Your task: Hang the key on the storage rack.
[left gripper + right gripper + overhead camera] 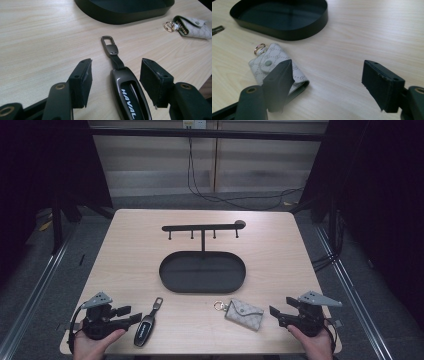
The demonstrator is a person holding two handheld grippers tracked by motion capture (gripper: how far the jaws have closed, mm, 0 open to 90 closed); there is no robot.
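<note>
A dark car key fob [144,329] marked HAVAL lies on the wooden table near its front left, its metal clip [109,46] pointing toward the tray. My left gripper [131,314] rests just left of it, held by a hand. In the left gripper view the jaws [116,63] stand open on either side of the fob [130,96], with the pads clear of it. A beige patterned key pouch [244,313] with a gold ring [259,48] lies front right. My right gripper [282,306] is open beside the pouch [270,62], nothing between its fingers [328,65].
A black oval tray [172,285] sits mid-table, its wall [294,33] just beyond the pouch. A post rises behind the tray to a black hook rack [202,227] with several pegs. The table's front edge runs just under both hands.
</note>
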